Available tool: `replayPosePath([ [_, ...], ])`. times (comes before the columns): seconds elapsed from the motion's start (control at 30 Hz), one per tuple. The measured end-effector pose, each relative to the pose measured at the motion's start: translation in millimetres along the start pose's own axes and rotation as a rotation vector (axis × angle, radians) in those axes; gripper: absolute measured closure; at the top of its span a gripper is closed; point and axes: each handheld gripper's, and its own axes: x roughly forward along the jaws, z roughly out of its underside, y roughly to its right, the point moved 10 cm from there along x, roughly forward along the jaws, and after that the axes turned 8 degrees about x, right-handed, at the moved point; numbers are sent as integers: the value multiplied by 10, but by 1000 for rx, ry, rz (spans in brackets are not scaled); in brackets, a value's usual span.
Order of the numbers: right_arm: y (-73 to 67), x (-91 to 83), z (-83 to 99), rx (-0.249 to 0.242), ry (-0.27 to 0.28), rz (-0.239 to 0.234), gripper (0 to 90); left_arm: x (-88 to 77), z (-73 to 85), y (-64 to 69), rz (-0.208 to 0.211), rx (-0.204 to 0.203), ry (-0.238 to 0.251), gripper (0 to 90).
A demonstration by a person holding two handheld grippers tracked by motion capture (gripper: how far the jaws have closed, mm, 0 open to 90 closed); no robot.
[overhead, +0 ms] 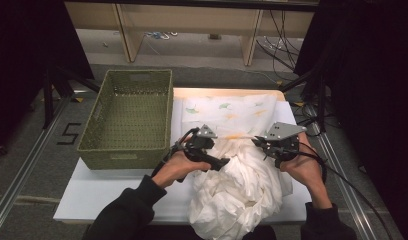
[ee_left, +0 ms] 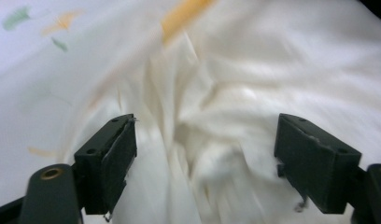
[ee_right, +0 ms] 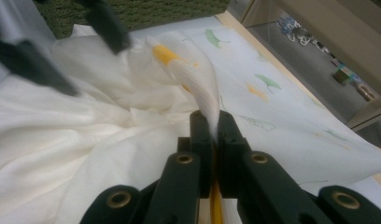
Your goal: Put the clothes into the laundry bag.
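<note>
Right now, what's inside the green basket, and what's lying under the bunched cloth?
The green basket shows only its woven bottom, nothing inside. Under the bunched cloth a flat leaf-printed part spreads over the white tabletop; whatever lies beneath the heap is covered.

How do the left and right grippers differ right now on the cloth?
The left gripper is open, nothing pinched between its fingers; the right gripper is shut on a fold of the white cloth. In the high view, left sits nearer the green basket, right near the table's far side. Both hover over the cloth.
</note>
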Motion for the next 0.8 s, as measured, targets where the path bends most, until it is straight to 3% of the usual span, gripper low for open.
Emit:
replayPosePath([
  [0.07, -1, 0, 1, 3, -2, 0, 882, -24, 73, 88, 33, -20, 7, 178],
  [0.13, -4, 1, 1, 1, -2, -4, 881, 6, 143, 269, 123, -13, -9, 162],
  [0.17, -5, 2, 2, 1, -3, -4, 881, 48, 169, 403, 184, 17, -14, 151],
  [0.27, -6, 10, 8, 2, -5, -4, 881, 248, 182, 591, 198, 83, -43, 139],
  [0.33, -9, 19, 1, -4, -3, -5, 882, 434, 154, 640, 164, 125, -59, 3],
  [0.37, -13, 21, 2, -5, -5, -6, 882, 514, 126, 619, 132, 153, -59, 38],
  [0.4, -25, 19, 11, 7, -11, -4, 882, 577, 106, 533, 70, 210, -78, 160],
  [0.43, -38, 14, 14, 9, -14, -5, 882, 639, 69, 494, 54, 187, -72, 323],
  [0.47, -35, 9, 10, -6, -10, -8, 883, 650, 58, 452, 43, 191, -78, 457],
  [0.53, -19, -5, 7, -5, -8, -3, 883, 671, 4, 360, 1, 171, -51, 568],
  [0.63, -1, -53, -11, 3, 6, -5, 884, 655, -62, 114, -95, 130, -34, 648],
  [0.73, -1, -100, -56, 1, 21, 1, 885, 611, -135, -51, -142, 62, 5, 673],
  [0.8, -13, -130, -73, 2, 25, -1, 885, 546, -193, -139, -172, 46, 26, 684],
])
